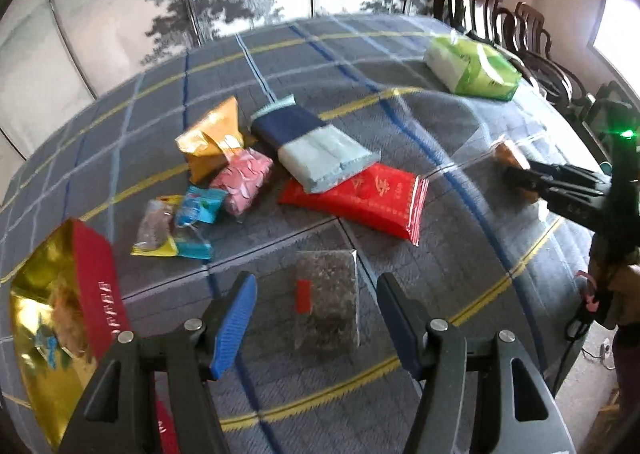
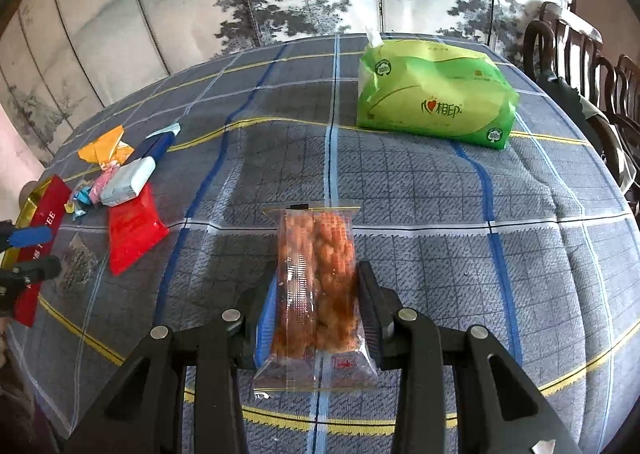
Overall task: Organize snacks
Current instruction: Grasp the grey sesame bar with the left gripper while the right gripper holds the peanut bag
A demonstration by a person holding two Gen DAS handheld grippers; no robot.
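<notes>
My left gripper (image 1: 316, 290) is open, just above a clear packet of dark snack with a red label (image 1: 326, 304) that lies between its blue fingers. Behind it lie a red packet (image 1: 356, 199), a navy and pale blue packet (image 1: 316, 145), an orange packet (image 1: 212, 141), a pink packet (image 1: 242, 181) and small blue and yellow packets (image 1: 176, 225). My right gripper (image 2: 318, 294) is shut on a clear packet of orange-brown snacks (image 2: 316, 286), held above the tablecloth. It also shows in the left wrist view (image 1: 532, 177) at the right.
A red and gold box (image 1: 60, 330) stands open at the left. A green tissue pack (image 2: 434, 97) lies at the far right of the plaid tablecloth (image 2: 440, 234). Dark wooden chairs (image 1: 500, 21) line the right edge. A painted folding screen stands behind.
</notes>
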